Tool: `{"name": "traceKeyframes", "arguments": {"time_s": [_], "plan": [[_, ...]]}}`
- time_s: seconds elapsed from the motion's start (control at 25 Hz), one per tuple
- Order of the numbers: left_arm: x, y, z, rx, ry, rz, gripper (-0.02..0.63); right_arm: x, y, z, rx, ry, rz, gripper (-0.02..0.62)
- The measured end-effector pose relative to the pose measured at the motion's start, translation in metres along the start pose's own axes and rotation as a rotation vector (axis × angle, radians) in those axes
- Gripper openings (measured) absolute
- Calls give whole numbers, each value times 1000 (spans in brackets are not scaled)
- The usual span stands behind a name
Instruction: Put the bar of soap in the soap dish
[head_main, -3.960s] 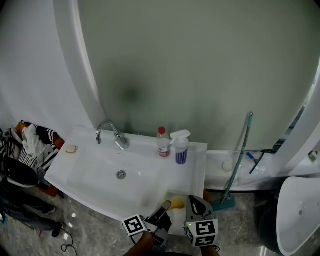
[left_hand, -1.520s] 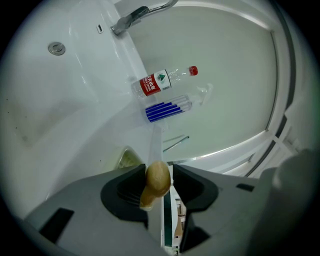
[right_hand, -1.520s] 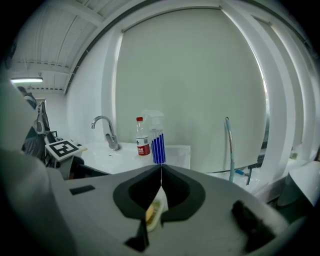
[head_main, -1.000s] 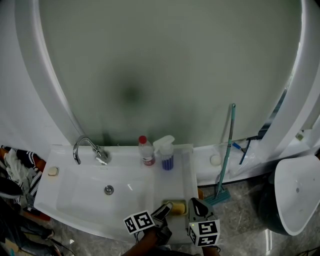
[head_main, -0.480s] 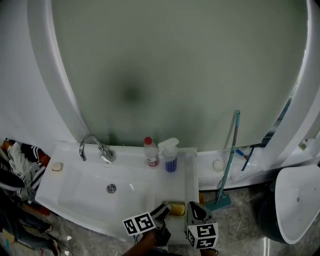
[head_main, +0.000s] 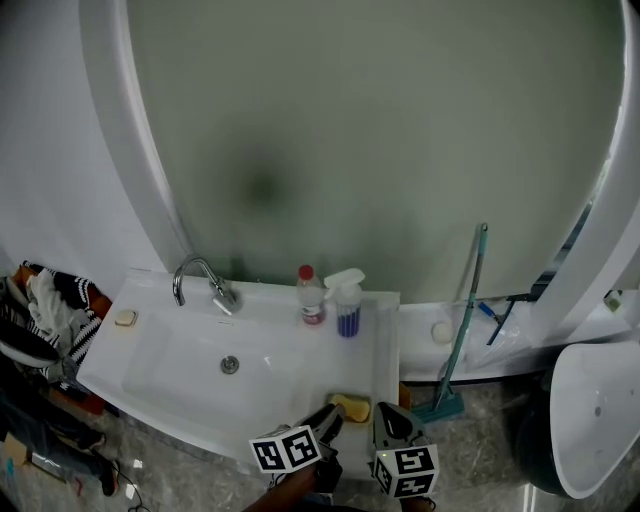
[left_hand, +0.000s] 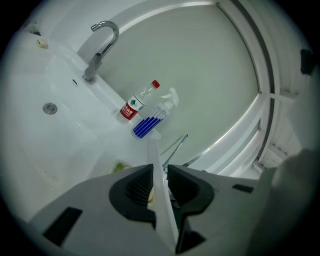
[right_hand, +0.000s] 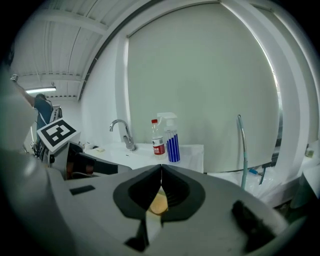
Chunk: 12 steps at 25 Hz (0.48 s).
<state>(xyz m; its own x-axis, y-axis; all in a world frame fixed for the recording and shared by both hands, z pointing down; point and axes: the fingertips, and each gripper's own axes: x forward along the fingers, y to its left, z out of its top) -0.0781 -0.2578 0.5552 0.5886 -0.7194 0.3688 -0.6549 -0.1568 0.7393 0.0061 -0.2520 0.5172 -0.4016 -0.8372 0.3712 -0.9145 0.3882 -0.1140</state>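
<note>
The bar of soap (head_main: 350, 408) lies near the sink's (head_main: 384, 345) front edge.

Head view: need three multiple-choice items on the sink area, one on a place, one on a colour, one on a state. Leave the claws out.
1. Where does the spray bottle stand?
A) in the basin
B) on the back ledge of the sink, just right of the red-capped bottle
C) on the floor

2. What colour is the handle of the long-handled tool leaning to the right of the sink?
A) teal
B) red
C) black

3. How is the red-capped bottle?
A) lying on its side
B) upright, cap off
C) upright, cap on

Answers:
1 B: the head view shows the two bottles side by side on the ledge against the wall, with the spray bottle on the right.
2 A: the thin pole reads blue-green along its whole length.
3 C: it stands straight up with the red cap on its neck.
</note>
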Motion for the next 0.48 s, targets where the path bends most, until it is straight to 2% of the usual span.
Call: {"name": "traceKeyframes", "arguments": {"time_s": [0.2, 0.48], "plan": [[-11, -10, -6, 94, -27, 38, 34, -11, 7, 2, -9, -4, 37, 12], [-29, -31, -15, 213, -62, 74, 23, -29, 19, 2, -21, -11, 95, 12]]}}
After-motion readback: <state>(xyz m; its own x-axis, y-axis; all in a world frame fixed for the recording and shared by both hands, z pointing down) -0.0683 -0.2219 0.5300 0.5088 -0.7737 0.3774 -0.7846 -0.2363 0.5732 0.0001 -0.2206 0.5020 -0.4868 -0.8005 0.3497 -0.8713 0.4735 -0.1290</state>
